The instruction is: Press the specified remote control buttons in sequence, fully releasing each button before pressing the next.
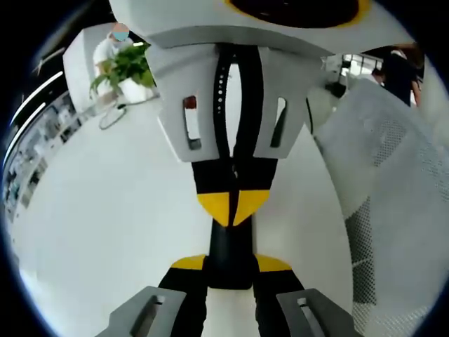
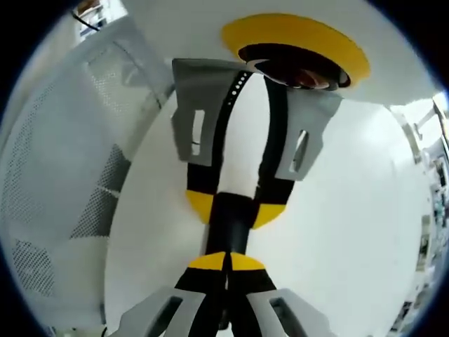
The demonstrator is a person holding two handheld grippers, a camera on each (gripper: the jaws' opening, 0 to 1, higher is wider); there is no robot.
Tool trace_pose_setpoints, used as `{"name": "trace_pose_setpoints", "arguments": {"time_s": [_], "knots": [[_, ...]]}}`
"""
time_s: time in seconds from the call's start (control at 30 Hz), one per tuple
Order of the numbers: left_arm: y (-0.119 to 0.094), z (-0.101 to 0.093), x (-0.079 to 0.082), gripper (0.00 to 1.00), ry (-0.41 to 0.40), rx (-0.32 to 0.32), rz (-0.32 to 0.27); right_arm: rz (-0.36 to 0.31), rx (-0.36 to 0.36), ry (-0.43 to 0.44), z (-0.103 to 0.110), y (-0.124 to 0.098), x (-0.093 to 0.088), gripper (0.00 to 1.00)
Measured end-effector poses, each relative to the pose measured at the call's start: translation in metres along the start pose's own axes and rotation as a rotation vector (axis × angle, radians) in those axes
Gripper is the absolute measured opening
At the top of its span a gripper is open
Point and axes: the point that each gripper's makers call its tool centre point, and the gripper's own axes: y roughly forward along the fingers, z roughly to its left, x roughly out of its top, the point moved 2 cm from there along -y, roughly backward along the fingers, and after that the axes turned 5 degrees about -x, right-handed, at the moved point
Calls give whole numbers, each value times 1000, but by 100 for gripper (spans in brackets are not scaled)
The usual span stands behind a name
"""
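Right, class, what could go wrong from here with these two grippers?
The black object, likely the remote, sits clamped in the left gripper; the right gripper's closed tips push on its end, so it could slip out. Its buttons are hidden, so a wrong press could pass unseen.

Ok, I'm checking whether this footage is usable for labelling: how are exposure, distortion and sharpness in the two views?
Left gripper view: the white table is nearly blown out, the fisheye bends the white mesh, and the plant behind is soft. Right gripper view: bright, even light with hardly any shadow; the dark object between the jaws of the left gripper is a detail-less silhouette.
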Motion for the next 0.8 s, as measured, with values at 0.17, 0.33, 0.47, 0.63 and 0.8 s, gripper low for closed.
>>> {"name": "trace_pose_setpoints", "arguments": {"time_s": [0.17, 0.33, 0.47, 0.63, 0.8], "knots": [[0, -1, 1, 23, -1, -2, 1, 2, -1, 16, 0, 0, 0, 0], [0, -2, 1, 23, -1, -2, 1, 2, -6, 18, 0, 0, 0, 0], [-1, -3, 2, 23, 0, 0, 2, 0, -8, 19, 0, 0, 0, 0], [-1, -3, 1, 23, 0, 0, 2, -1, -12, 19, 0, 0, 0, 0], [-1, -3, 2, 23, -2, 1, 4, -7, -12, 9, 1, -1, 1, 0]]}}
